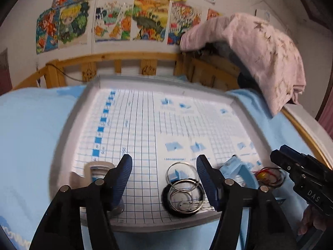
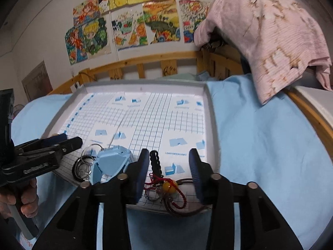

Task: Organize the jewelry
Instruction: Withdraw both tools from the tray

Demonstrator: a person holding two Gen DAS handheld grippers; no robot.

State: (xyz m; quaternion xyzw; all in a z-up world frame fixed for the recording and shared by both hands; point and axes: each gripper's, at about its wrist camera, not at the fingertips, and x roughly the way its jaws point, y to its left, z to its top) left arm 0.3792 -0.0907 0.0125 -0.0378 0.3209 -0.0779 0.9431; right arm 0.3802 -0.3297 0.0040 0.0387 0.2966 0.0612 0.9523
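Both jaw pairs are spread, nothing clamped: left hand-held gripper (image 1: 164, 174) over the metal rings (image 1: 183, 189), right hand-held gripper (image 2: 169, 170) over the red cord charm (image 2: 170, 187). Tangled loops could easily get snagged and dragged off the tray's (image 2: 210, 108) near edge.

"DAS" — white letters on the right claw (image 1: 276, 156) body; other print unreadable.

A child's bedroom in a home is indicated: a wooden bed rail (image 1: 116, 59) is seen at the far side, coloured drawings (image 2: 129, 18) are stuck on the wall, and a blue sheet (image 2: 260, 145) is spread below.
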